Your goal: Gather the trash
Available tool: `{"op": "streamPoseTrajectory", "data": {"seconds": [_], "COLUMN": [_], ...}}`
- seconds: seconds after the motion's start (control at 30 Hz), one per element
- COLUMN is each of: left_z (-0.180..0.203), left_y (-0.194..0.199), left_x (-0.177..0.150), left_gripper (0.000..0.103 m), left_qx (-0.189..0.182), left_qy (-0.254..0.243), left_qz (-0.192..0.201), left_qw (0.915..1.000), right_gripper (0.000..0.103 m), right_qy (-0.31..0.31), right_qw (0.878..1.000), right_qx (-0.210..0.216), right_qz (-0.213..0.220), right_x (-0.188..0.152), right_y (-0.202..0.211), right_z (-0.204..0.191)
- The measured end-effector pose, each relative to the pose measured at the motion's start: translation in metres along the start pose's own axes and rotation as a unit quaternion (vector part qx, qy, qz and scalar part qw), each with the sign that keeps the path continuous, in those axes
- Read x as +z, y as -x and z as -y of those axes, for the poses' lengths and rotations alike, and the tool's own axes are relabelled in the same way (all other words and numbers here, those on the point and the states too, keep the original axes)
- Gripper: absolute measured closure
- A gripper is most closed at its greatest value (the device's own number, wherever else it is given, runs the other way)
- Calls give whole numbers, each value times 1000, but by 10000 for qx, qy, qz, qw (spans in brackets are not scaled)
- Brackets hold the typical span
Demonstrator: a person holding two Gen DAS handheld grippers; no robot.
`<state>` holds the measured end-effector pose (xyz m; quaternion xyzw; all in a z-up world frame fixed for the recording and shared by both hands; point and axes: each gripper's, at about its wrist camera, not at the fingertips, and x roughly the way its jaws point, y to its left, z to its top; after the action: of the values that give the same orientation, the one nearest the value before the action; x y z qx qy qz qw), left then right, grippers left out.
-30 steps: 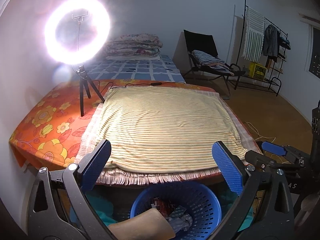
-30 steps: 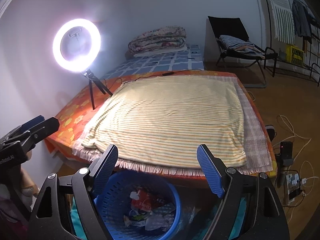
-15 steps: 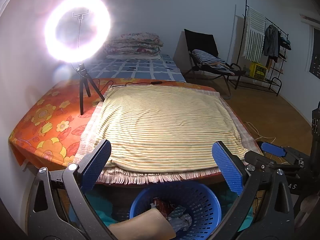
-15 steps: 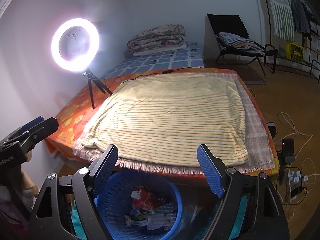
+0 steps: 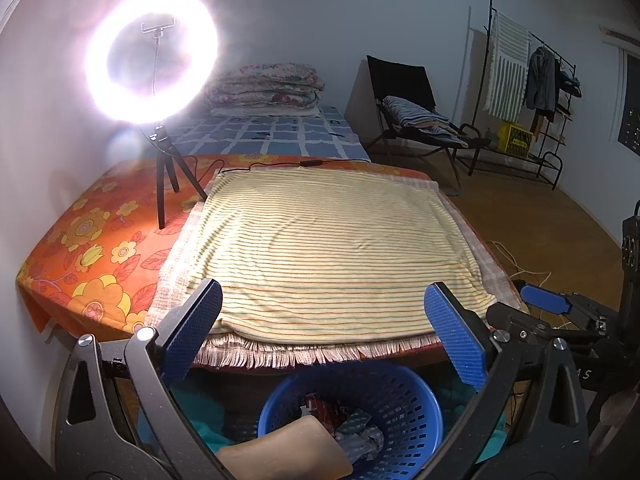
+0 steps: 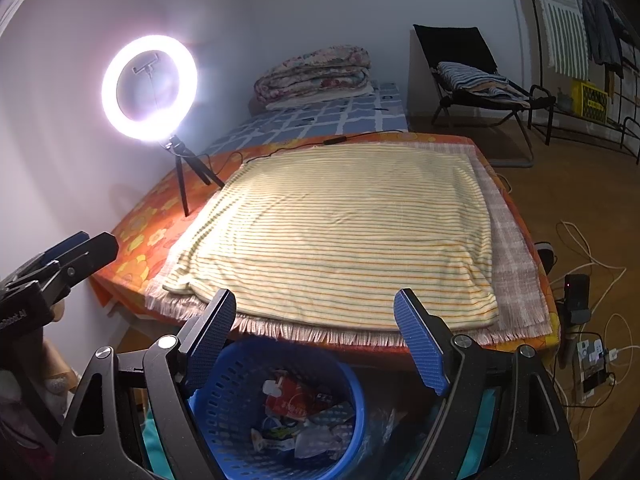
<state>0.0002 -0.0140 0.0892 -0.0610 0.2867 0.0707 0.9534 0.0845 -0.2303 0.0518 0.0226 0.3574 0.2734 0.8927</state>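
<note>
- Trash [image 6: 298, 420]: crumpled wrappers, among them a red packet, are lying inside the blue perforated basket [image 6: 344, 368], which is standing on the floor just in front of the bed's near edge; in the left wrist view the same trash [image 5: 352, 432] is showing in the basket [image 5: 404, 392] behind a tan rounded object [image 5: 288, 452] of uncertain identity.
- Left gripper [image 5: 320, 334]: its 2 blue-padded fingers are standing wide apart and gripping nothing, hovering above the basket; in the right wrist view it [image 6: 76, 248] is appearing at the left edge, side on.
- Right gripper [image 6: 316, 338]: its 2 fingers are likewise spread and holding nothing, framing the basket rim; in the left wrist view one blue pad of it [image 5: 546, 300] is showing at the right edge.
- Striped yellow blanket [image 6: 348, 232]: it is lying flat on a fringed cloth [image 6: 516, 280] over an orange floral sheet [image 5: 92, 248].
- Ring light [image 6: 150, 90]: it is shining on a small tripod [image 6: 186, 172] standing on the floral sheet, beside the blanket's far left corner.
- Folded quilt [image 5: 264, 88]: it is resting on a blue checked mattress [image 5: 280, 136] behind the bed.
- Black folding chair [image 6: 468, 64] and clothes rack [image 5: 528, 80]: both are standing by the far wall.
</note>
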Motion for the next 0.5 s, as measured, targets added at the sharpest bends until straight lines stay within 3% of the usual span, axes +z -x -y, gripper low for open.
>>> {"op": "streamPoseTrajectory", "data": {"seconds": [0.5], "left_z": [5], "left_y": [-11], "left_x": [-5], "left_gripper": [0], "left_qx": [136], "left_qy": [-24], "left_qz": [-61], "left_qw": [9999], "right_gripper": [22], "right_qy": [-8], "right_qw": [10000], "right_qx": [3], "right_qz": [-59], "right_x": [-1], "right_y": [-4], "right_z": [2]}}
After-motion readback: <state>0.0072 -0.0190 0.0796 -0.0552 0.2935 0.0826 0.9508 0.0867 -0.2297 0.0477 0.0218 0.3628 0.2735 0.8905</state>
